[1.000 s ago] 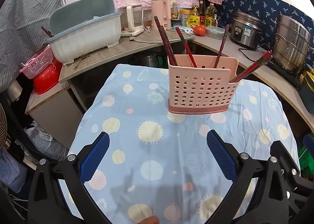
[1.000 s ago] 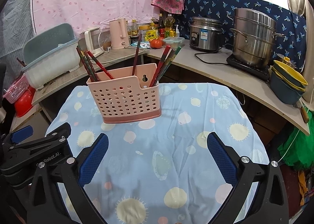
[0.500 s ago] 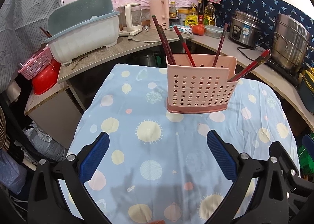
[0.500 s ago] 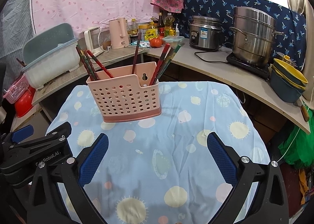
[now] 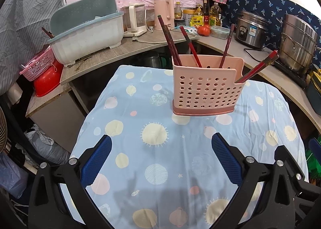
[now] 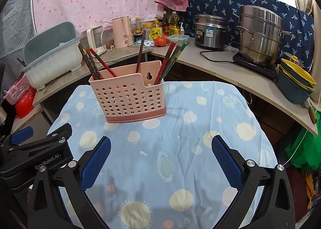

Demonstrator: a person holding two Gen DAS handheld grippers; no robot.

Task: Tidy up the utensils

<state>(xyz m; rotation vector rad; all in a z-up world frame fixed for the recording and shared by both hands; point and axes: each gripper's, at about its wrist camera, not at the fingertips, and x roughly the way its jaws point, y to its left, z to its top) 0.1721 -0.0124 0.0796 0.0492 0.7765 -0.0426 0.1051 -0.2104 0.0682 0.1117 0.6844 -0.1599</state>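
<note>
In the left wrist view, the left gripper (image 5: pixel 161 158) hovers with its fingers spread wide and empty over the blue-clothed worktop (image 5: pixel 156 148), and the pink utensil holder (image 5: pixel 204 90) with red chopsticks (image 5: pixel 170 42) stands upright ahead, well apart. In the right wrist view, the right gripper (image 6: pixel 161 158) likewise has its fingers wide apart holding nothing, with the holder (image 6: pixel 128 96) standing ahead to the left on the cloth.

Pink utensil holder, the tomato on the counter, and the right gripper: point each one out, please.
pink utensil holder (image 6: pixel 128 98), right wrist view, perforated front wall.
tomato (image 5: pixel 204 30), left wrist view, its red body.
right gripper (image 6: pixel 161 160), right wrist view, midway between fingertips.
</note>
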